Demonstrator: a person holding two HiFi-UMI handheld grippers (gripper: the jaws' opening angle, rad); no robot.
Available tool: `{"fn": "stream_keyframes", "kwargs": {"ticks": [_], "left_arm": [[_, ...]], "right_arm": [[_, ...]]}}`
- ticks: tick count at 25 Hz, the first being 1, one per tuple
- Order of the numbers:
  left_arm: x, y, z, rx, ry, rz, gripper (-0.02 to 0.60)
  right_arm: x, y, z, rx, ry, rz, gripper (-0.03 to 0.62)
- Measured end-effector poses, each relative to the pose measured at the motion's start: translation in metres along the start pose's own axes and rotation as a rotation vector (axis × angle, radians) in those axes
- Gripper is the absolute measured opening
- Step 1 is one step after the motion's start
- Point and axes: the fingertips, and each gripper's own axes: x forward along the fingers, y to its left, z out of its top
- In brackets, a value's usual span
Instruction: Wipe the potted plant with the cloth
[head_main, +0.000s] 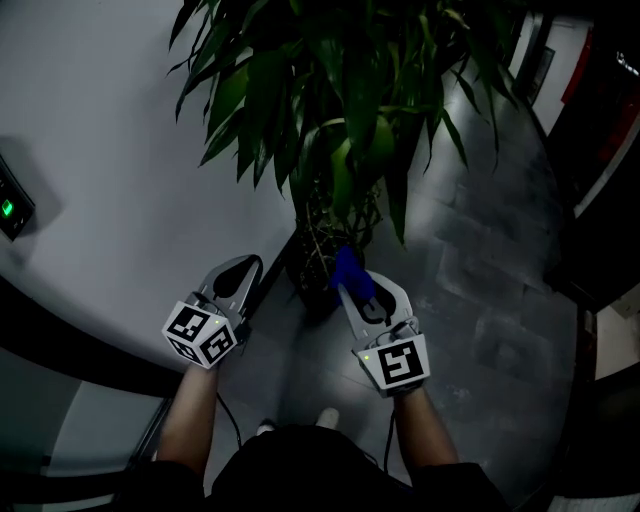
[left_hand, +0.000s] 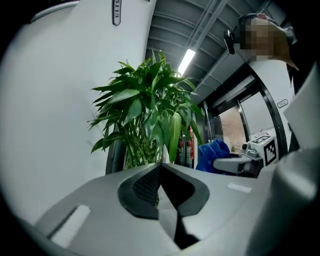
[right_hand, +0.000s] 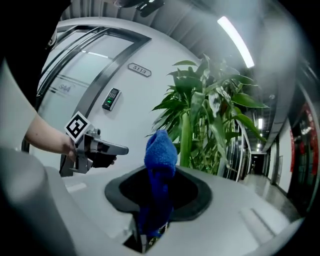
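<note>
My right claw is clamped on a bright blue fuzzy cloth. The cloth is pinched low between the jaws, and its bunched top stands up above them. In the head view the cloth is held up close to the lower stems of the tall green leafy potted plant; I cannot tell whether it touches them. The plant stands on the grey tiled floor in a dark pot, right against the curved white wall.

My left claw has its jaws drawn together, tips meeting, with nothing between them. It hangs to the left of the plant and points at its leaves, beside the wall and apart from the pot. From its own view the long glossy leaves fan out just past the jaw tips, and the cloth-bearing claw shows to the right of the plant.

The right gripper view shows the other claw off to the left, held by my hand. A small keypad with a green light is mounted on the wall behind it.
</note>
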Motion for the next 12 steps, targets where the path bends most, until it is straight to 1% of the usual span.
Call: {"fn": "stream_keyframes", "kwargs": {"ticks": [3,5,6,8,12], "left_arm": [[-0.022,0.002,0.006,-0.014,-0.022,0.003,0.006],[-0.041,0.007,0.009,-0.028,-0.04,0.012,0.006],[-0.05,0.011,0.01,-0.034,-0.051,0.02,0.006],[-0.067,0.019,0.008,-0.043,-0.059,0.035,0.006],[-0.1,0.022,-0.003,-0.06,-0.025,0.016,0.006]], "right_arm": [[-0.014,0.0,-0.002,0.112,0.002,-0.04,0.112],[-0.023,0.008,0.004,0.189,-0.011,-0.047,0.112],[-0.027,0.012,0.007,0.211,-0.02,-0.05,0.112],[-0.034,0.021,0.011,0.217,-0.031,-0.074,0.112],[-0.051,0.047,0.013,0.274,-0.009,-0.128,0.112]]}}
